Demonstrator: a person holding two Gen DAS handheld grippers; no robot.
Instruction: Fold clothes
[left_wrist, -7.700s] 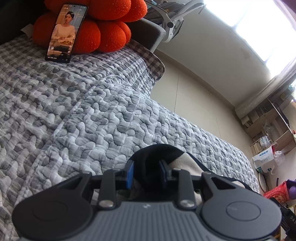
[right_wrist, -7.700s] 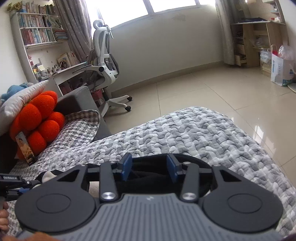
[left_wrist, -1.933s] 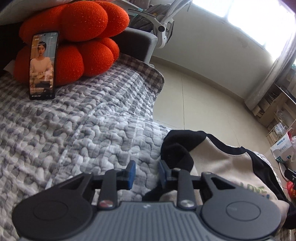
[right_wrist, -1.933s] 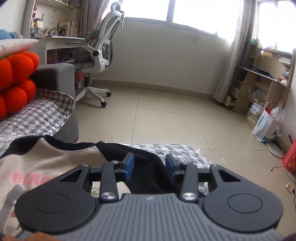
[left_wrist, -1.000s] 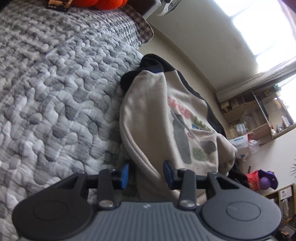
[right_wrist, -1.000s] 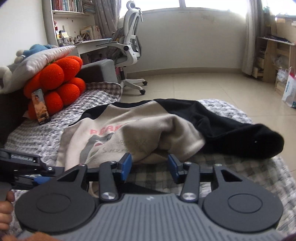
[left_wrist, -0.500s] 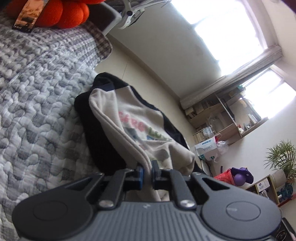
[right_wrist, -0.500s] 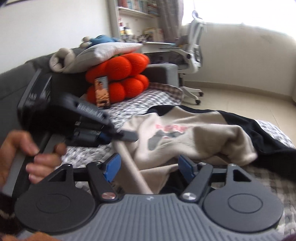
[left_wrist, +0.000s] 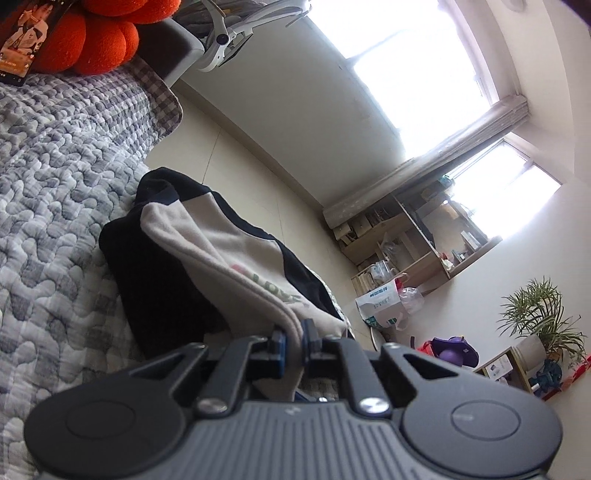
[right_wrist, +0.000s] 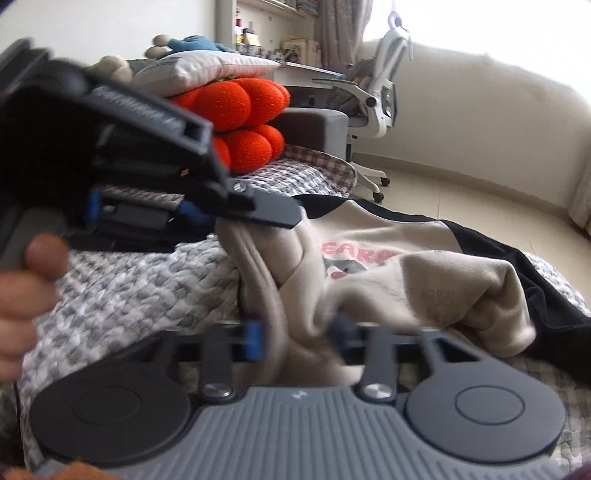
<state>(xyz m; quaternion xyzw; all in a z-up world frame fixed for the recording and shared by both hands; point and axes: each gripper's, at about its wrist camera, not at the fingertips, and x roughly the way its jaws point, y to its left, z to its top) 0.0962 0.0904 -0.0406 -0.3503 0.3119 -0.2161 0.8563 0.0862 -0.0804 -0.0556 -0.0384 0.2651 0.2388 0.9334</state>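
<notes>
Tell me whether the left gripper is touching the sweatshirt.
Touching. The left wrist view shows the left gripper with its jaws pinched on the sweatshirt hem, beige fabric squeezed between them.

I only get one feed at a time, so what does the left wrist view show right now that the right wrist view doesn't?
Left wrist only: the phone propped against the orange cushion, a potted plant and a wooden shelf unit.

Right wrist only: the left gripper from outside, the hand holding it, and the right gripper with its jaws apart around a beige fold.

Both: the sweatshirt on the grey quilt, and the office chair.
</notes>
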